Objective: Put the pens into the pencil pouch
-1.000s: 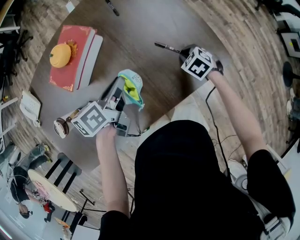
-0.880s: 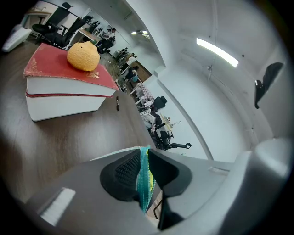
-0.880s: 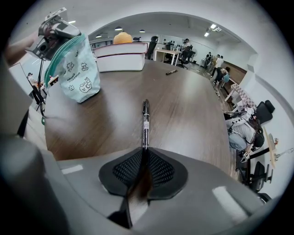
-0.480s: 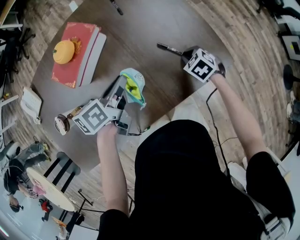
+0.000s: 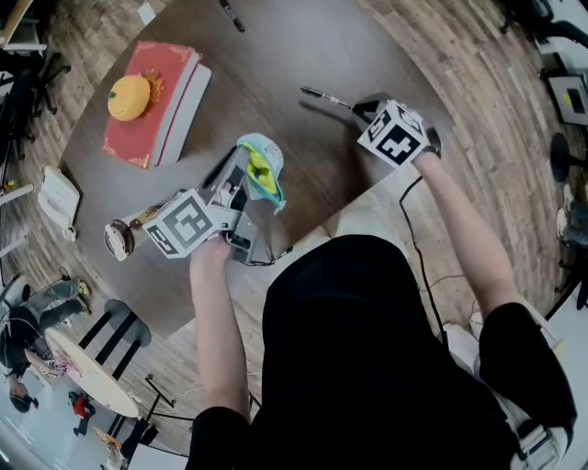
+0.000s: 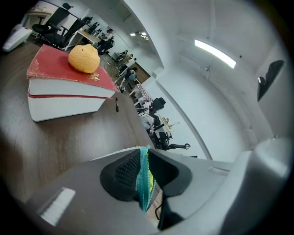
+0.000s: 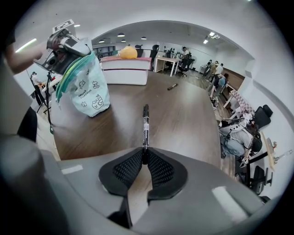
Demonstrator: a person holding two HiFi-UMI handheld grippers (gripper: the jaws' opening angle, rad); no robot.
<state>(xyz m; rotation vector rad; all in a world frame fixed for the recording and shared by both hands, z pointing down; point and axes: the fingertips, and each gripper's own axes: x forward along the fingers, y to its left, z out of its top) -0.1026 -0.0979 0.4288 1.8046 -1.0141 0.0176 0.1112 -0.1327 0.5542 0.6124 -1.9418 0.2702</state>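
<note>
My left gripper (image 5: 241,188) is shut on the rim of the teal pencil pouch (image 5: 260,171), holding it upright on the round wooden table (image 5: 303,165) with its yellow lining showing. Teal zipper fabric (image 6: 144,176) is pinched between the pads of my left gripper (image 6: 143,172). My right gripper (image 5: 358,108) is shut on the end of a black pen (image 5: 326,95), raised off the table to the pouch's right. The pen (image 7: 145,124) sticks out ahead of the jaws of my right gripper (image 7: 144,158), and the pouch (image 7: 86,89) hangs at the upper left. A second pen (image 5: 231,16) lies at the far table edge.
A red book stacked on a grey one (image 5: 156,103) lies at the far left with an orange (image 5: 129,97) on top. The same stack (image 6: 64,87) fills the left gripper view. A small round object (image 5: 118,240) sits by the near left edge. Office chairs stand around.
The right gripper has lifted the black pen a little off the table. The left gripper and pouch have stayed in place.
</note>
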